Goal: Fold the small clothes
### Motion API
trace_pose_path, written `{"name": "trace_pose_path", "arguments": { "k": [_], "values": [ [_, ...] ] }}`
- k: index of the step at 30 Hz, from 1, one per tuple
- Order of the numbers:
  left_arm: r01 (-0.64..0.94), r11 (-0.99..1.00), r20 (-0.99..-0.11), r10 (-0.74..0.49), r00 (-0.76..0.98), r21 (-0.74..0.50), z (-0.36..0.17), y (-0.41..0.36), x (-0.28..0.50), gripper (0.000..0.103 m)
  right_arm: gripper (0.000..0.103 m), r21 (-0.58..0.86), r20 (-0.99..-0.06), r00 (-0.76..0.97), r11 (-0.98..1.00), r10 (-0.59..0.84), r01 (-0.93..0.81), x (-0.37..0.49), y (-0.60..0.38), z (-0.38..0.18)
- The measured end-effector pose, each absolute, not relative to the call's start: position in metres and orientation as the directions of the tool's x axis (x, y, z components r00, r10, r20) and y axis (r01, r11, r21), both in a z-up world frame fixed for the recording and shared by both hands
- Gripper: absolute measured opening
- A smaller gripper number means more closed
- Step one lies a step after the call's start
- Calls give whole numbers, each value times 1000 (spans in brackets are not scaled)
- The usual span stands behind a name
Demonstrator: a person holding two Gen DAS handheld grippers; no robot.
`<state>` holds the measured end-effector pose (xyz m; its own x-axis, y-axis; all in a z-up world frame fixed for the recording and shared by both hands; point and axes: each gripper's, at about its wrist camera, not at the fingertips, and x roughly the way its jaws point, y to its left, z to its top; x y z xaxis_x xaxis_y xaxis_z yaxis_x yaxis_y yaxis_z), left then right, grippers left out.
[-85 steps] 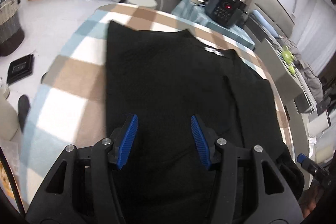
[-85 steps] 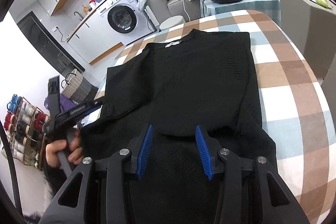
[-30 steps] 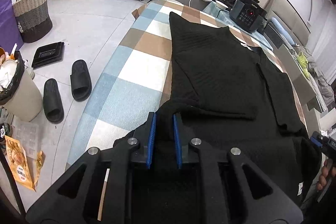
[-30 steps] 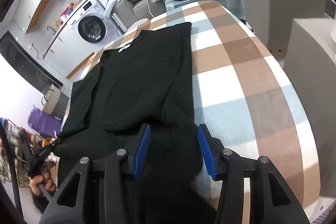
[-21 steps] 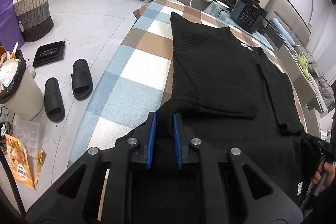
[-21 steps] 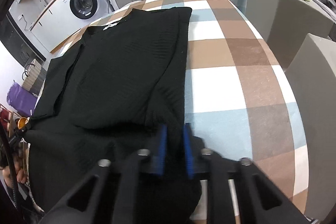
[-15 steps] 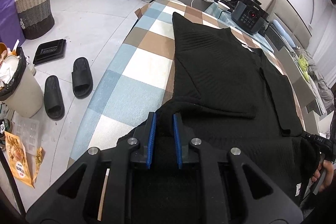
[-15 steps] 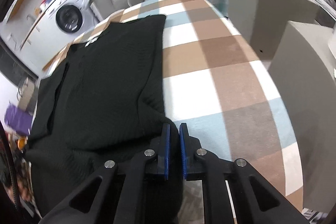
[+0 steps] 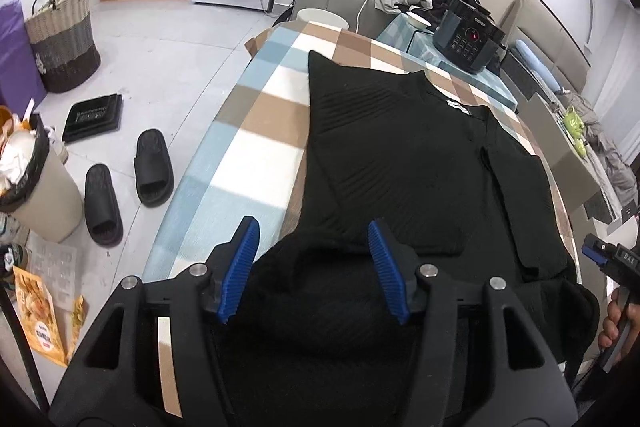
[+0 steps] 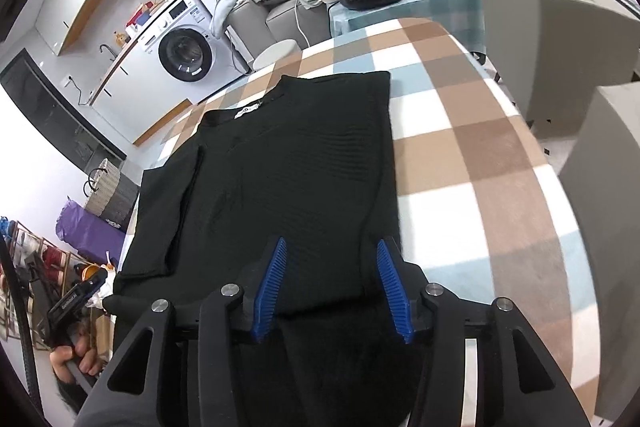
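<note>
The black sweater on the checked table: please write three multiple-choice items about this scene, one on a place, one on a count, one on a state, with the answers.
1. Where does the black sweater lie?
A. on the floor
B. on the checked tablecloth
C. in the woven basket

2. How many black slippers stand on the floor?
A. one
B. two
C. four

3. How do the jaws of the left gripper stand?
A. apart, pads off the cloth
B. closed on the collar
C. closed on a slipper

Answers:
1 B: checked cloth shows on both sides of the sweater.
2 B: one pair lies beside the bin.
3 A: the blue pads have just opened, with the sweater's hem bunched loosely between them.
</note>
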<state>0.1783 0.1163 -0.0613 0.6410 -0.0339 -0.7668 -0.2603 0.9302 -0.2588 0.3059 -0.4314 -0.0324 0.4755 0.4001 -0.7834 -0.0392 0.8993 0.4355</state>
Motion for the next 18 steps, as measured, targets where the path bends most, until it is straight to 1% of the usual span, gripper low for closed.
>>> {"name": "trace_pose_path", "arguments": {
  "k": [8,18],
  "values": [
    [-239,941,-795,-49,605,-240,-68,109,224,55,49,451,-820,390,892,419,-10,335,-416,-59],
    [-236,949,-849,-55,526,-208,-102,100,263,55,49,386,-860,353,922,369,-23,354,-407,-76]
  ]
}}
